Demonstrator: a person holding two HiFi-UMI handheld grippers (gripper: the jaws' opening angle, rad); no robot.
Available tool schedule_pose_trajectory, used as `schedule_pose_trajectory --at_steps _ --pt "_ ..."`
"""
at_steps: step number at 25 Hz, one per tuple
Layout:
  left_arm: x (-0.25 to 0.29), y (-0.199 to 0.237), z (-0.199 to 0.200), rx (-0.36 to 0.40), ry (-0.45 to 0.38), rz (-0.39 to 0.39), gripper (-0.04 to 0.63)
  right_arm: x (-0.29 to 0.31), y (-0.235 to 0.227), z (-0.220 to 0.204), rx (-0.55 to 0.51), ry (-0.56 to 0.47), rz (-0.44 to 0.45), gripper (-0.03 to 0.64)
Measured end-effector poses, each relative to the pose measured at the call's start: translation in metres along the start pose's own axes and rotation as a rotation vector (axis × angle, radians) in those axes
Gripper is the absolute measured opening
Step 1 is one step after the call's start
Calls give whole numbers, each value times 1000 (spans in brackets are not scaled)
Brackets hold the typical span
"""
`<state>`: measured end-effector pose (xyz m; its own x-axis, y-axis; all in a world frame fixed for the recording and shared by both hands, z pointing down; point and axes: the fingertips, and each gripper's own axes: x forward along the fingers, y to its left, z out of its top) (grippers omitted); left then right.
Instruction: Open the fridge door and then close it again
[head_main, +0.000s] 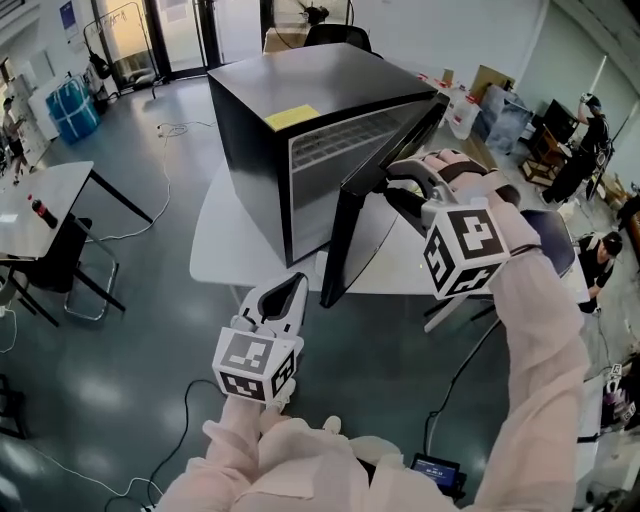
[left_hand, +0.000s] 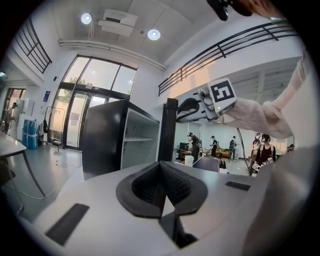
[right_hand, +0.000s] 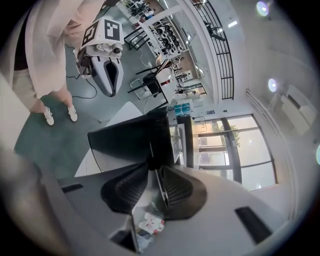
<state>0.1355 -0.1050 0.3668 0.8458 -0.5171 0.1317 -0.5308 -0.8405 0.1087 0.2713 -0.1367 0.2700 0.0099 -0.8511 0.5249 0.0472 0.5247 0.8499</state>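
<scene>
Up on the white table (head_main: 225, 240), a black fridge (head_main: 270, 110), yellow label (head_main: 290, 117) on its top. And the fridge door (head_main: 375, 190) part open, angled out toward the camera from the cabinet's right-hand front corner, wire shelves (head_main: 330, 150) on show behind it.

Now the right gripper (head_main: 395, 188), right at the door's upper outer corner, tilted down onto it. Along its own jaws: set narrow, clamped onto the thin edge of the door, dark panel running up and away between the two ribbed pads (right_hand: 178, 188). A firm hold on that door.

Down low, the left gripper (head_main: 290, 292), out in front of the table's near edge, well apart from the door, pointing roughly level toward the fridge. Jaws pressed together there, nothing between them. From that side: the open cabinet with a shelf inside, the door edge-on just to its right, the other gripper up against it.

Off to the left in the head view, a second table (head_main: 60, 185) with a dark bottle (head_main: 45, 212) on it, blue water jugs (head_main: 72, 108) farther back, a cable (head_main: 165, 130) across the grey floor (head_main: 130, 330). Over on the right, people (head_main: 595, 130) at desks.
</scene>
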Motion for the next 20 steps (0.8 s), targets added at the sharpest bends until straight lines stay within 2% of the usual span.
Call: schedule_pose_trajectory --at_steps 7,20 --pt "-3 -61 -13 23 14 11 11 -34 30 -38 -29 -5 22 89" --pt "0 -106 -19 57 8 -24 11 -59 55 -65 -42 -13 25 95"
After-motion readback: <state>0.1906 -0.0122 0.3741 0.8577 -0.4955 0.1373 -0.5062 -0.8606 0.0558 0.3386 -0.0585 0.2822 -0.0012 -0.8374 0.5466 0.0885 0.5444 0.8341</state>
